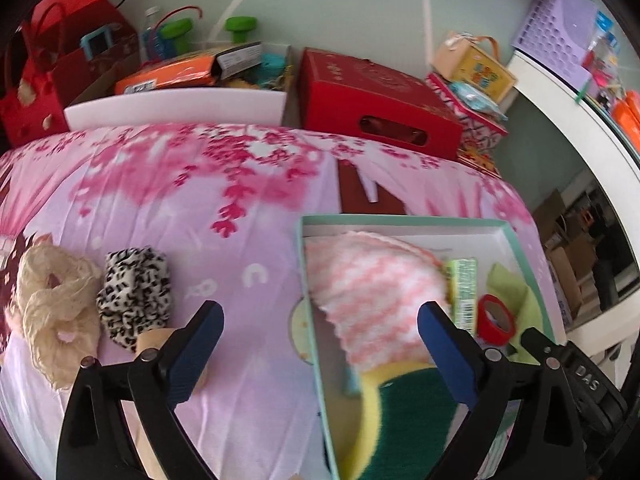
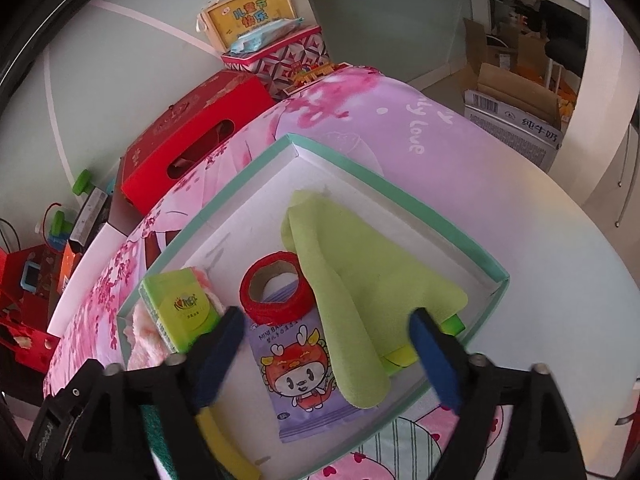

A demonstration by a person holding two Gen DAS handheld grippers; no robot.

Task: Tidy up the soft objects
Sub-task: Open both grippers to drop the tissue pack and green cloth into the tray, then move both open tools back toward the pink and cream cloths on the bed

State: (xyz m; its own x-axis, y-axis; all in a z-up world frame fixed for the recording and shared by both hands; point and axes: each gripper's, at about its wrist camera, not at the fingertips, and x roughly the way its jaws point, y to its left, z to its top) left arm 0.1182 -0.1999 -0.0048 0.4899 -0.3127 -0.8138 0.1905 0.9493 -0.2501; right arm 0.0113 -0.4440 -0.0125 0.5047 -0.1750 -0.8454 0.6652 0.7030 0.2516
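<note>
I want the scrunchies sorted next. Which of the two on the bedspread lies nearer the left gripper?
The leopard-print scrunchie, black-and-white spotted, lies just beyond the left gripper. The cream scrunchie sits farther out.

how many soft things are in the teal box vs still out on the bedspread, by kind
In the teal box:
cloths: 2, green cloth, pink-white cloth
sponge: 1, yellow-green sponge
tissue packs: 2, green pack, purple pack
red tape roll: 1
On the bedspread:
scrunchies: 2, cream, leopard
Total: 8
</note>
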